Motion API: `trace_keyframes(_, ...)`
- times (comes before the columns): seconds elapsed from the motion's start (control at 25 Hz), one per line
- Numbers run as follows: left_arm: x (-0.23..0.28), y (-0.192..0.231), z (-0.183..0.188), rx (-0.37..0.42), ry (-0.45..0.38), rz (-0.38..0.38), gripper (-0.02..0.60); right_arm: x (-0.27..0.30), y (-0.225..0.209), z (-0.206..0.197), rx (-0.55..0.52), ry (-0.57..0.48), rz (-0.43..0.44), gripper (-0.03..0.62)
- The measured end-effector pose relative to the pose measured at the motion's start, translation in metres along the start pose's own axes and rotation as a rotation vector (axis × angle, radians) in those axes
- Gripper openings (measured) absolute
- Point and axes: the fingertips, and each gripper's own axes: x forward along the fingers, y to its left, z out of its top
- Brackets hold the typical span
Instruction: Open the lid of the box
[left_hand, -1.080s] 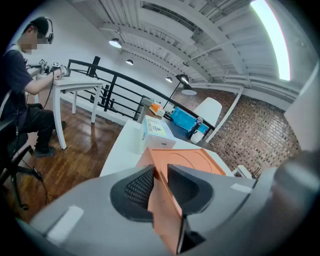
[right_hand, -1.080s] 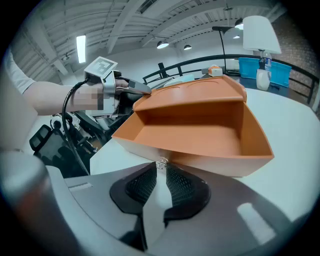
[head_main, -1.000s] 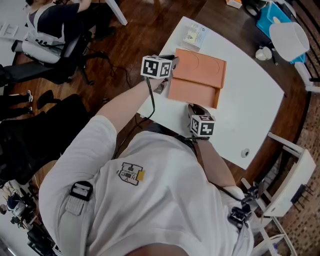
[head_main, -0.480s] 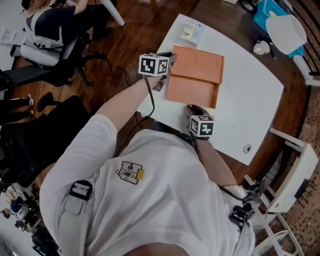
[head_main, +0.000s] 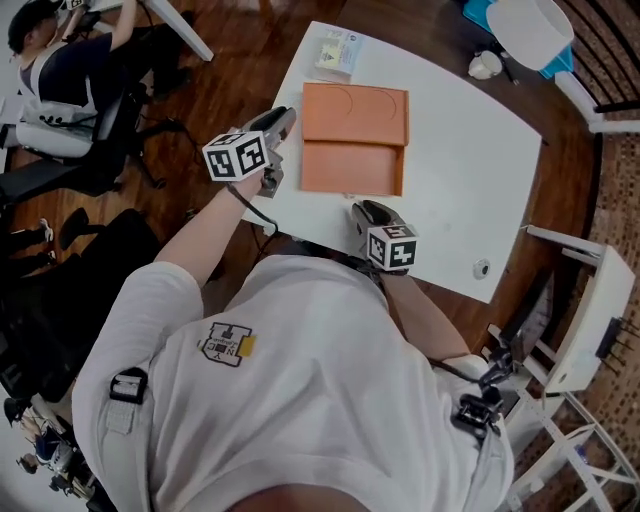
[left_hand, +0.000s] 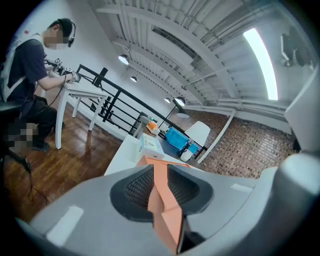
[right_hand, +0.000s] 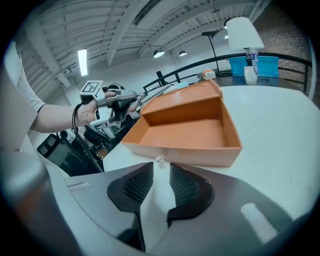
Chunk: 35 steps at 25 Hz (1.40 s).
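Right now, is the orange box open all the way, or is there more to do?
Done: the box is open, its lid swung back behind it, nothing inside. In hand: the left gripper is clamped on the lid's edge; the right gripper has just been opening its jaws, with nothing between them. Left: probably only letting go of the lid.

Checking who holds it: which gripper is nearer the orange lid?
Left. The left gripper is clamped on the lid's side edge; the right gripper, jaws just opened and empty, sits before the box's front wall.
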Motion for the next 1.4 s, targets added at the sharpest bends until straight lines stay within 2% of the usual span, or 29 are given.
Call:
trace_keyframes(0.04, -0.016, -0.004, -0.007, 0.003, -0.006, 0.0, 0.08, -0.005, -0.002, 0.001, -0.005, -0.021, -0.001, 0.085)
trace_keyframes(0.12, -0.046, -0.012, -0.034, 0.027, 0.02, -0.008, 0.0, -0.014, -0.007, 0.002, -0.02, -0.055, -0.007, 0.03)
trace_keyframes(0.28, -0.076, -0.041, -0.113, 0.112, 0.155, -0.05, 0.0, -0.026, -0.018, -0.002, -0.046, -0.084, -0.012, 0.0)
trace_keyframes(0.4, -0.071, -0.066, -0.172, 0.12, 0.277, -0.096, 0.0, -0.033, -0.025, -0.007, -0.064, -0.09, -0.007, -0.002)
trace_keyframes(0.56, -0.052, -0.089, -0.215, 0.178, 0.388, -0.143, 0.0, -0.037, -0.032, -0.009, -0.081, -0.088, -0.008, -0.002)
trace_keyframes(0.76, -0.036, -0.094, -0.227, 0.199, 0.417, -0.137, 0.0, -0.038, -0.037, -0.009, -0.093, -0.084, -0.001, -0.002)
trace_keyframes(1.4, -0.034, -0.091, -0.23, 0.197, 0.411, -0.121, 0.0, -0.039, -0.036, -0.004, -0.118, -0.103, 0.0, -0.002)
